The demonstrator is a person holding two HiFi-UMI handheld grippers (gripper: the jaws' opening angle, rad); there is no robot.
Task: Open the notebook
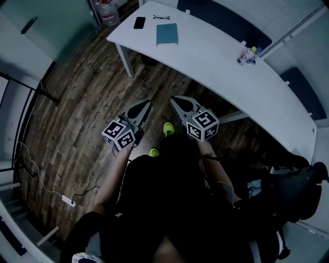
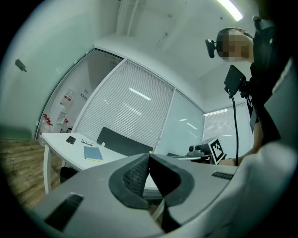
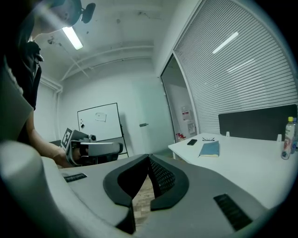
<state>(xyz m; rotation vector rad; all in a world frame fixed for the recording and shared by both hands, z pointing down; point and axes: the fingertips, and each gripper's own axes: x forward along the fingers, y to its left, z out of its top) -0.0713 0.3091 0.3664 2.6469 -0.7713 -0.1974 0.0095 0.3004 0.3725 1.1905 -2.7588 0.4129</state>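
Note:
A closed blue notebook (image 1: 167, 34) lies flat on the white table (image 1: 216, 61) near its far left end; it also shows in the left gripper view as the notebook (image 2: 93, 154) and in the right gripper view as the notebook (image 3: 210, 148). Both grippers hang over the wooden floor, well short of the table. My left gripper (image 1: 146, 103) is shut with nothing in it, its tips (image 2: 149, 155) pressed together. My right gripper (image 1: 173, 99) is shut and empty too, its tips (image 3: 148, 157) meeting.
A black phone (image 1: 139, 22) and a pair of glasses (image 1: 161, 17) lie beside the notebook. A small bottle (image 1: 248, 54) stands farther right on the table. A large water jug (image 1: 108, 13) stands on the floor beyond the table's end. A dark chair (image 1: 288, 190) is at the right.

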